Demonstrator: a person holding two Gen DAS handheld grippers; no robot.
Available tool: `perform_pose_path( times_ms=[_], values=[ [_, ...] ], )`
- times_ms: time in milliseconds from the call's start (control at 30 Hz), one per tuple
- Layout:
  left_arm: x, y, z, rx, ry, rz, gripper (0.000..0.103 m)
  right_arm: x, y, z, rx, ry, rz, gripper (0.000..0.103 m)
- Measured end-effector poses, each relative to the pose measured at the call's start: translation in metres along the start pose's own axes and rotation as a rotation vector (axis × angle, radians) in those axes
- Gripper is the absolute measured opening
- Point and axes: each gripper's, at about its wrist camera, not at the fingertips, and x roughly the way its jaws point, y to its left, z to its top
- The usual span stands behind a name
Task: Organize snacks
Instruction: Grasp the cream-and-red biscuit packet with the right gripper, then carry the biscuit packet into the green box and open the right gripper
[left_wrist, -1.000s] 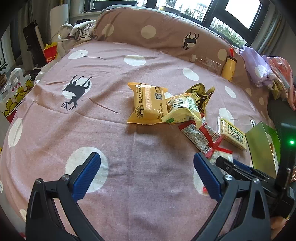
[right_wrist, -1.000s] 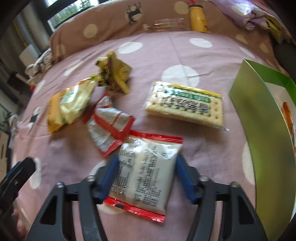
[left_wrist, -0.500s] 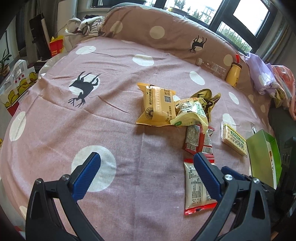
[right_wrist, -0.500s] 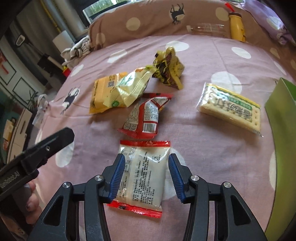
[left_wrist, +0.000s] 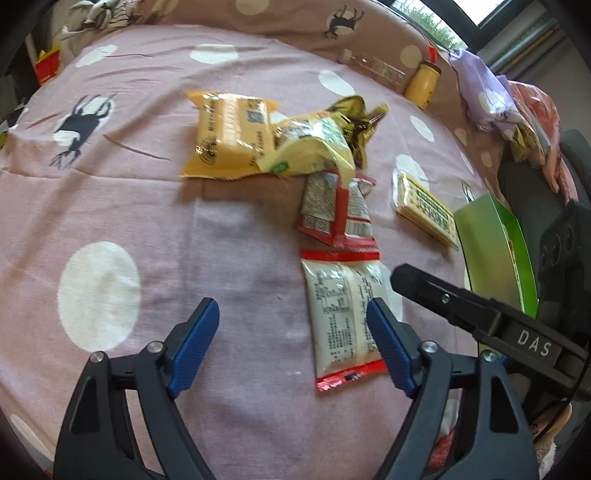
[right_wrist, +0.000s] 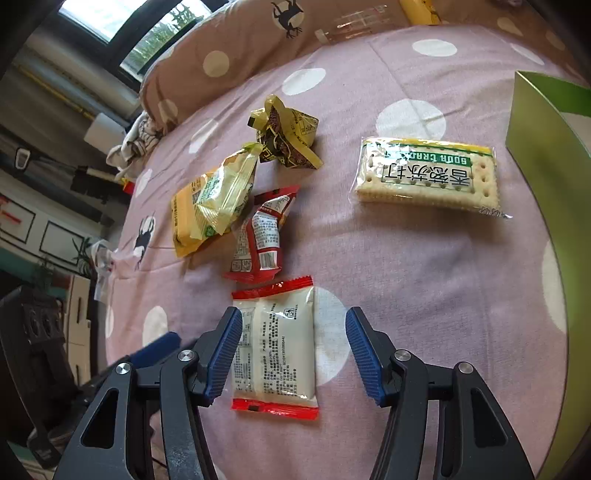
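A white snack packet with red ends (right_wrist: 275, 347) lies flat on the pink spotted bedspread (right_wrist: 424, 280), between the open jaws of my right gripper (right_wrist: 293, 352), which does not touch it. It also shows in the left wrist view (left_wrist: 341, 317). My left gripper (left_wrist: 291, 343) is open and empty, hovering just left of it. Beyond lie a red packet (right_wrist: 262, 236), a yellow-green bag (right_wrist: 221, 192) on an orange-yellow packet (left_wrist: 229, 133), a crumpled gold wrapper (right_wrist: 286, 138) and a soda cracker pack (right_wrist: 426, 177).
A green box (right_wrist: 546, 155) stands open at the right. A yellow bottle (left_wrist: 424, 83) and a clear bottle (left_wrist: 376, 68) lie by the pillow at the back. Clothes (left_wrist: 495, 96) are piled far right. Floor clutter sits past the bed's left edge.
My right gripper opened and let go of the white packet, which now lies on the bed. My left gripper moved forward and right, closer to the snacks.
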Motion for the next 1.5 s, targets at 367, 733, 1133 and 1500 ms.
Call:
perform_pose_path(
  times_ms=[367, 733, 1133, 1500],
  values=[
    [0.023, -0.022, -0.006, 0.097, 0.053, -0.015, 0.069, 0.022, 0.004, -0.006, 0.025, 0.081, 0.048, 0.059],
    [0.018, -0.039, -0.01, 0.158, 0.004, -0.051, 0.051, 0.014, 0.017, -0.009, -0.018, 0.044, 0.008, 0.059],
    [-0.036, -0.071, -0.015, 0.249, -0.249, -0.101, 0.047, -0.053, 0.039, -0.014, -0.105, -0.172, -0.006, 0.059],
    [-0.063, -0.142, -0.013, 0.425, -0.442, -0.21, 0.041, -0.14, 0.017, -0.016, -0.088, -0.473, -0.098, 0.06]
  ],
)
